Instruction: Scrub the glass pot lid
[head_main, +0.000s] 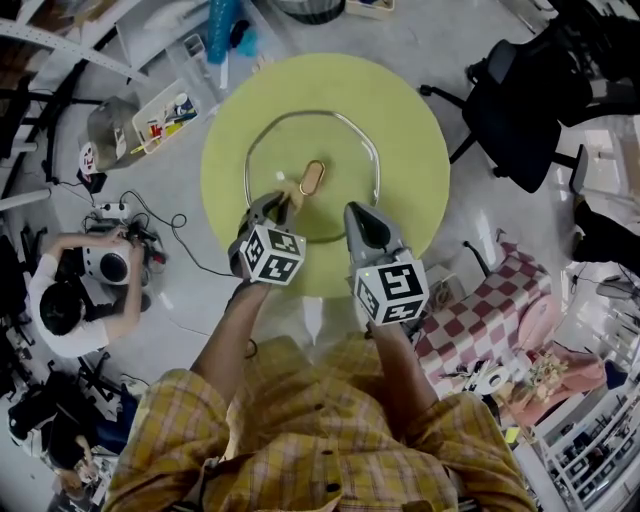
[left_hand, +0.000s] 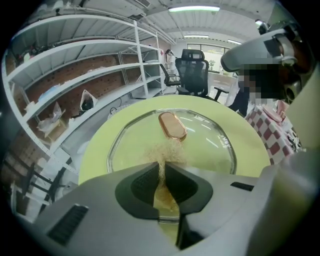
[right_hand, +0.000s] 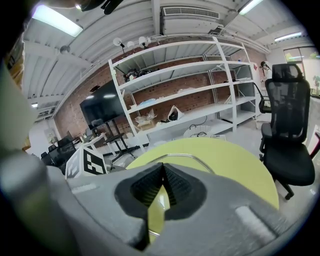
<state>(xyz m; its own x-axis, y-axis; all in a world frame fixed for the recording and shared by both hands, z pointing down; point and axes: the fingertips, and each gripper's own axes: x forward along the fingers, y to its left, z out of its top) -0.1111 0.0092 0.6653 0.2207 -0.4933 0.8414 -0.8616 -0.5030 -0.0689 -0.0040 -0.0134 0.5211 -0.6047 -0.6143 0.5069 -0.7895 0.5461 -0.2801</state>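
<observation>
Glass pot lid (head_main: 335, 145) lies flat in the middle of the round yellow-green counter (head_main: 425, 150), knob side up, and both grippers sit over its near half. The left gripper (head_main: 277, 205) is clenched on a tan, fibrous scrub pad (left_hand: 168, 149), and that pad is pressed onto the glass just beside the lid's oblong, copper-brown handle (head_main: 312, 179), on its left side in the head view. The right gripper (head_main: 357, 216) hangs over the near right part of the lid, jaws pinched together at the tips with nothing between them. The lid itself is clear, so the counter's green shows straight through. It has a thin metal rim running round it and pale streaks of reflected ceiling light on the glass.
</observation>
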